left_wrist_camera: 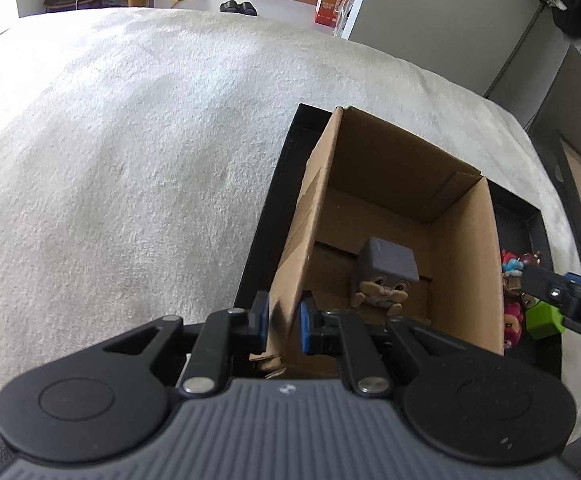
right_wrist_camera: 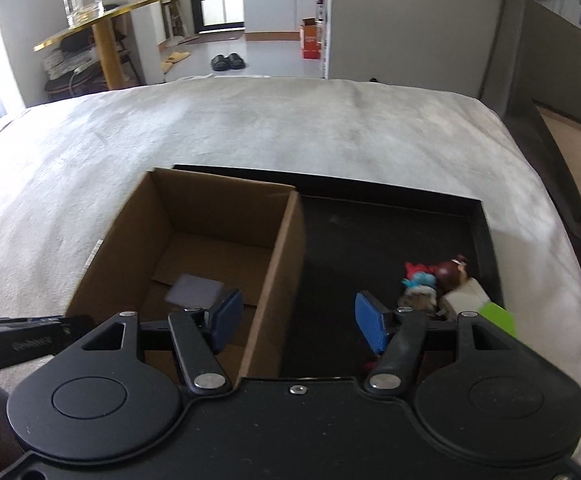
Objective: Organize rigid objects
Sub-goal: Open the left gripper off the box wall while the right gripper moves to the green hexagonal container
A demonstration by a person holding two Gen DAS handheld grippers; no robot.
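An open cardboard box [left_wrist_camera: 402, 184] [right_wrist_camera: 210, 216] stands in a black tray [left_wrist_camera: 270, 208] [right_wrist_camera: 378, 232] on a white blanket. Inside it lies a grey cube-headed toy figure [left_wrist_camera: 386, 272] [right_wrist_camera: 194, 290]. My left gripper [left_wrist_camera: 284, 320] is shut on the box's left wall near its front corner. The right gripper [right_wrist_camera: 298, 320] is open, one finger over the box and the other over the tray, with the box's right wall below the gap and untouched. To the right of the box, a heap of small figures [left_wrist_camera: 512, 272] [right_wrist_camera: 430, 284] and a green block [left_wrist_camera: 544, 320] [right_wrist_camera: 498, 316] lie in the tray.
The white blanket [left_wrist_camera: 130, 160] [right_wrist_camera: 290, 128] spreads wide to the left and beyond the tray. Part of the left gripper's body [right_wrist_camera: 30, 340] shows at the left edge of the right wrist view. A dark chair [right_wrist_camera: 562, 128] stands at the right, past the blanket's edge.
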